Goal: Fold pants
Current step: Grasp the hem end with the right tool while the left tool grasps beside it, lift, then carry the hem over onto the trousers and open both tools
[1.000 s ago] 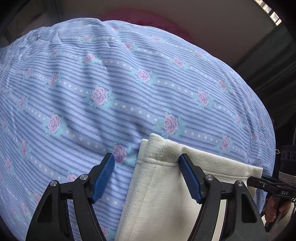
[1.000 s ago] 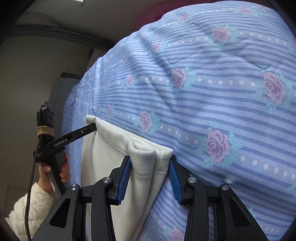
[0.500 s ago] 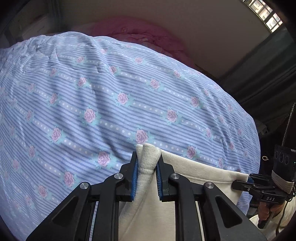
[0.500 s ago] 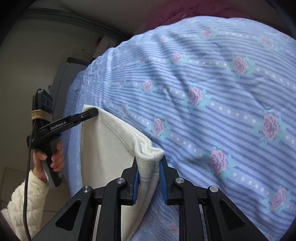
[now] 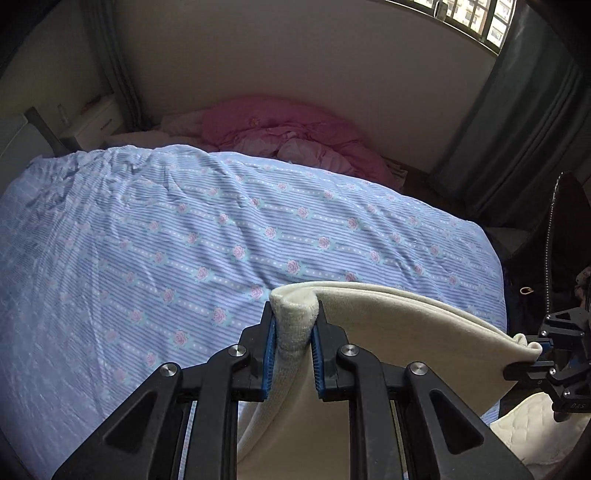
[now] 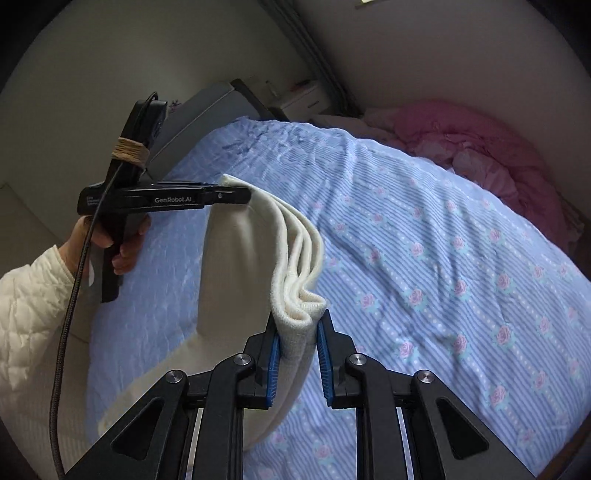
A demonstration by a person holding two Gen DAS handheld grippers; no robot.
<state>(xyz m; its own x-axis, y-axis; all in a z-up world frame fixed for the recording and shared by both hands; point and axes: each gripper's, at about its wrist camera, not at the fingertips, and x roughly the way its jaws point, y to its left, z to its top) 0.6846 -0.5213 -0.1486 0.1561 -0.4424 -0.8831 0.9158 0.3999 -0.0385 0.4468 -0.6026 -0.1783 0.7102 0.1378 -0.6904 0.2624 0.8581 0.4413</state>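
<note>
Your striped, rose-patterned bed (image 5: 184, 240) filled the frame's middle, with a pink blanket (image 5: 280, 129) bunched at its upper edge. The cream pants (image 5: 399, 332) hung lifted at lower centre, above the bed. Your left gripper (image 5: 293, 332) and right gripper (image 6: 298, 334) each pinched a bunched corner of the pants, one at either end of their top edge.

Soft daylight enters from the barred window (image 5: 469, 18) at upper right of our left wrist view, where we see panes glare white. The bedsheet (image 5: 184, 236) looks evenly lit and sharp; the near wall and curtain (image 5: 517, 122) stay dim. Fisheye bending curves every edge, and black vignette fills the corners of both our views.
</note>
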